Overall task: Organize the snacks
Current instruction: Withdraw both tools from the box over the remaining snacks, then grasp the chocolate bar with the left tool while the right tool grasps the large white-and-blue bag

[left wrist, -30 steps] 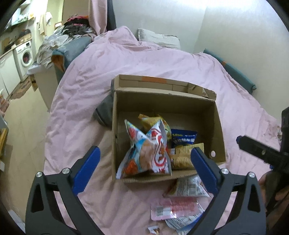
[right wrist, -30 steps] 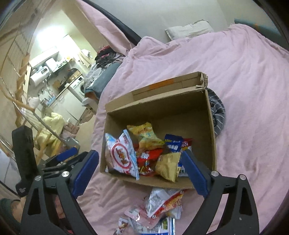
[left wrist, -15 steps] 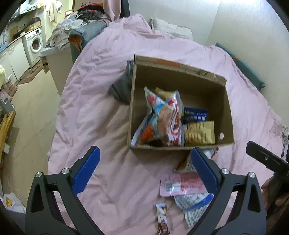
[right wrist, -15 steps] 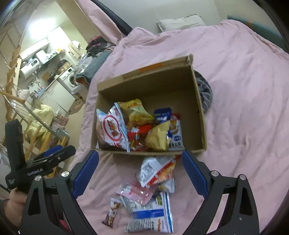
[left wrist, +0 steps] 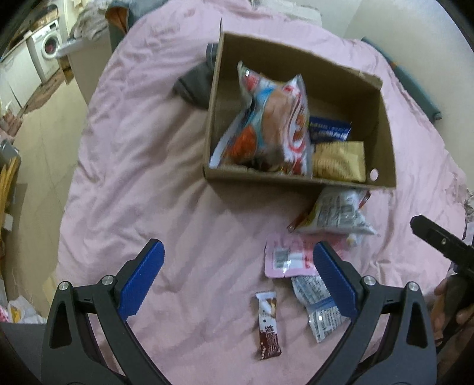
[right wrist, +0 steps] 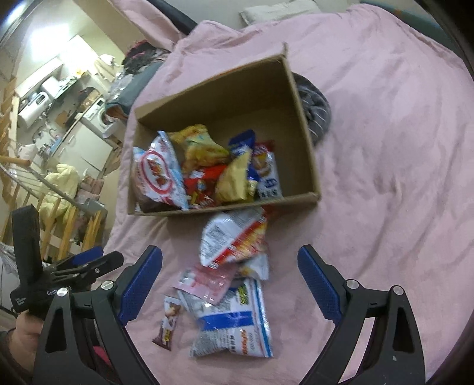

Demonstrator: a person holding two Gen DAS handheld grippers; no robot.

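An open cardboard box (left wrist: 296, 179) (right wrist: 305, 118) sits on the pink bedspread and holds several snack bags, the largest a red-and-white one (left wrist: 272, 127) (right wrist: 160, 174). In front of the box lie loose snacks: a white-and-red bag (right wrist: 234, 237) (left wrist: 334, 213), a pink flat pack (left wrist: 288, 259) (right wrist: 207, 281), a blue-and-white bag (right wrist: 237, 322) (left wrist: 317, 308) and a small brown chocolate bar (left wrist: 268, 325) (right wrist: 169, 322). My left gripper (left wrist: 237, 281) is open above the bedspread, left of the loose pile. My right gripper (right wrist: 229, 287) is open over the pile, holding nothing.
A grey striped cloth (right wrist: 314, 109) lies behind the box. The bed's left edge drops to a floor with a washing machine (left wrist: 44, 47) and a wooden drying rack (right wrist: 59, 207). A pillow (right wrist: 278, 11) lies at the head of the bed.
Both grippers have pulled back and risen from the box, so more of the loose snacks in front of it now show. Both stay open.
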